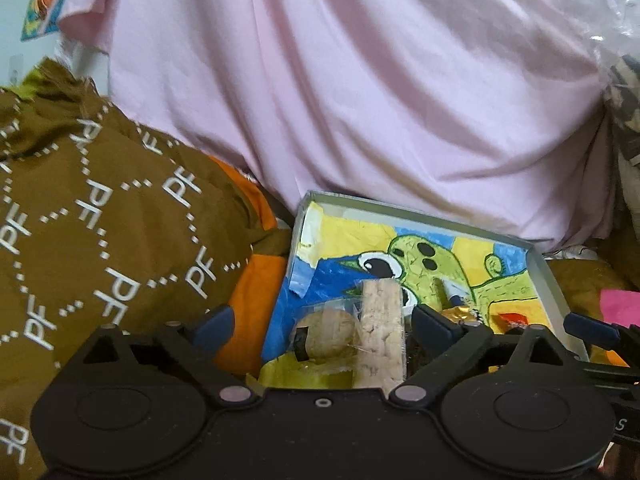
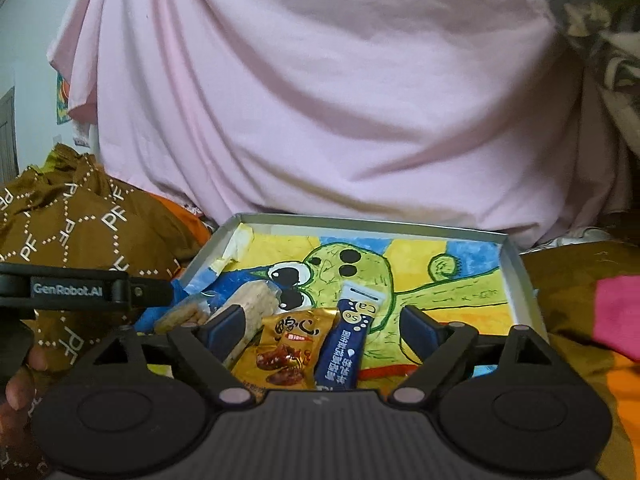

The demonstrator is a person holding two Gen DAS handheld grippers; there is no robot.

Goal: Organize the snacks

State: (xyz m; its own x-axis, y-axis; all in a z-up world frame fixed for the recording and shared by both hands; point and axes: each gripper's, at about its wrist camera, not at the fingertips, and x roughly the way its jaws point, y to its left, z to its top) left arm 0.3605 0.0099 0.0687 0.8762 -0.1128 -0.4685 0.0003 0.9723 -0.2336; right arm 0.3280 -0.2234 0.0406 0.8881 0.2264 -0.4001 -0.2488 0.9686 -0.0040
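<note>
A shallow grey box (image 2: pixel 516 272), lined with a yellow, blue and green cartoon drawing, lies on the bed; it also shows in the left wrist view (image 1: pixel 548 276). In it lie a long pale rice bar (image 1: pixel 380 336) (image 2: pixel 248 308), a round cracker in clear wrap (image 1: pixel 328 332) (image 2: pixel 180 316), a gold packet (image 2: pixel 284 352) and a blue stick packet (image 2: pixel 344 344). My left gripper (image 1: pixel 324 320) is open over the box's near left part, empty. My right gripper (image 2: pixel 322 326) is open above the gold and blue packets, empty.
A pink sheet (image 2: pixel 320 100) rises behind the box. Brown cloth printed "PF" (image 1: pixel 100 220) and orange fabric (image 1: pixel 256 276) lie to the left. A pink item (image 2: pixel 616 312) lies to the right. The left gripper's side (image 2: pixel 80 290) shows at the right view's left edge.
</note>
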